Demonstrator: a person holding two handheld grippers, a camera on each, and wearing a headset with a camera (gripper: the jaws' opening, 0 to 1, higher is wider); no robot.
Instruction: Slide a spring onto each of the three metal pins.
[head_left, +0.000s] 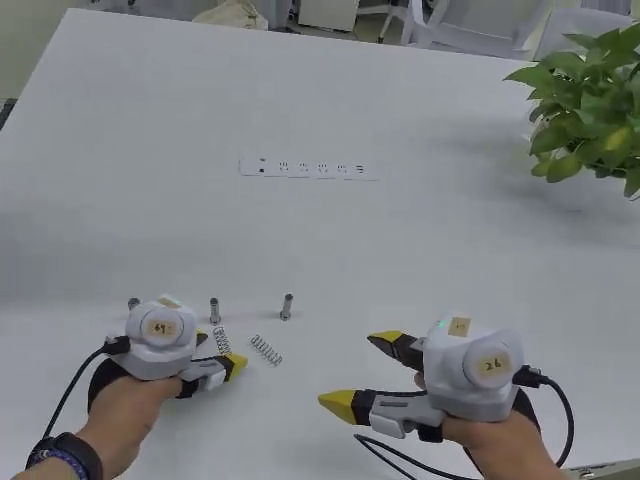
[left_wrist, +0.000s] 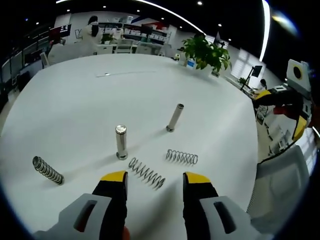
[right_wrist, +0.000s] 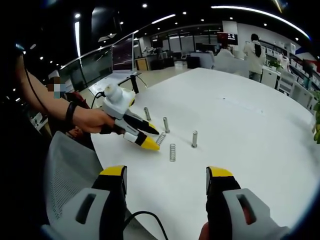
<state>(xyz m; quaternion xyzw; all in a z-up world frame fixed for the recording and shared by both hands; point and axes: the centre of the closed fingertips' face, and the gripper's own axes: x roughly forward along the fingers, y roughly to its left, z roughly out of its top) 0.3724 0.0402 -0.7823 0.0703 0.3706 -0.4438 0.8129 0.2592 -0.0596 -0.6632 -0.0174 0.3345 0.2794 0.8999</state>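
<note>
Three small metal pins stand on the white table. The left pin wears a spring. The middle pin and the right pin are bare. Two loose springs lie flat: one just ahead of my left gripper, whose jaws stand open on either side of it, the other a little to the right. My right gripper hovers open and holds nothing, well right of the pins.
A white power strip lies in the middle of the table. A potted plant stands at the far right edge. Black cables trail from both grippers toward the near edge. A grey mesh chair sits beside the table.
</note>
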